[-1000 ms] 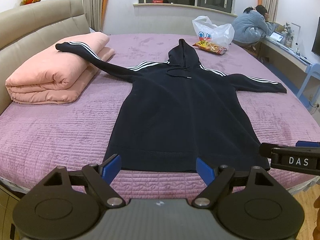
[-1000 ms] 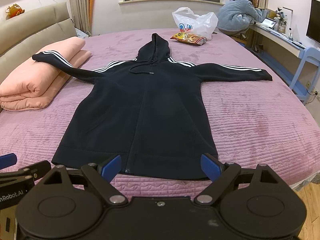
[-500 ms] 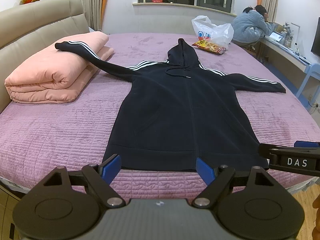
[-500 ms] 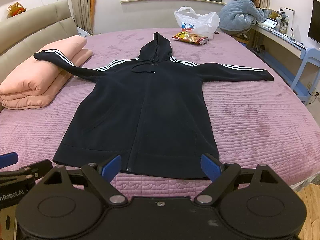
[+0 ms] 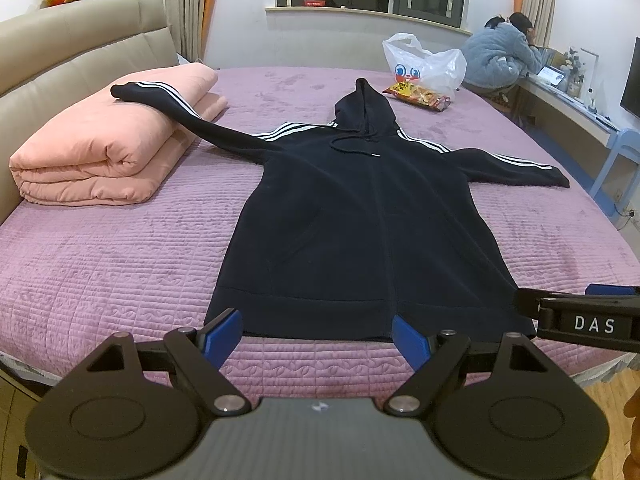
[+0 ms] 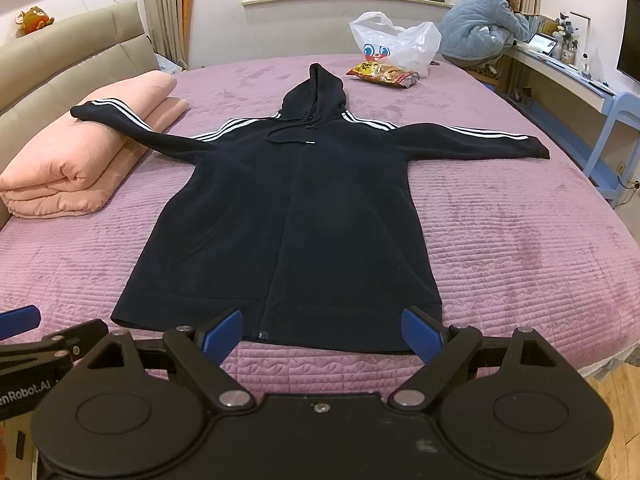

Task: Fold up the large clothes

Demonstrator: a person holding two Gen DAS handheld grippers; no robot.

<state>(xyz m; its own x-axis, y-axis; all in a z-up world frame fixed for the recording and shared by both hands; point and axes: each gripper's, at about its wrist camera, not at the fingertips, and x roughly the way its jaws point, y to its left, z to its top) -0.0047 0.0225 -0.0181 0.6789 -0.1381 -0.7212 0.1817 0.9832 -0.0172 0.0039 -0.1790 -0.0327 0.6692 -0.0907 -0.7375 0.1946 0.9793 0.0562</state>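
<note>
Two blue-padded black grippers hover at the near edge of a bed covered in a quilted purple bedspread. Seen from the left wrist, the left gripper stands spread wide and empty just short of the hem of a long black zip-up hoodie with white-striped sleeves, which lies flat, front up, hood pointing to the window. One sleeve rests on a folded pink quilt; a white plastic bag and an orange snack packet lie beyond the hood.

From the right wrist, the right gripper is likewise spread, pinching nothing, at the hoodie's hem. A seated person in a pale blue padded coat leans on a desk.
</note>
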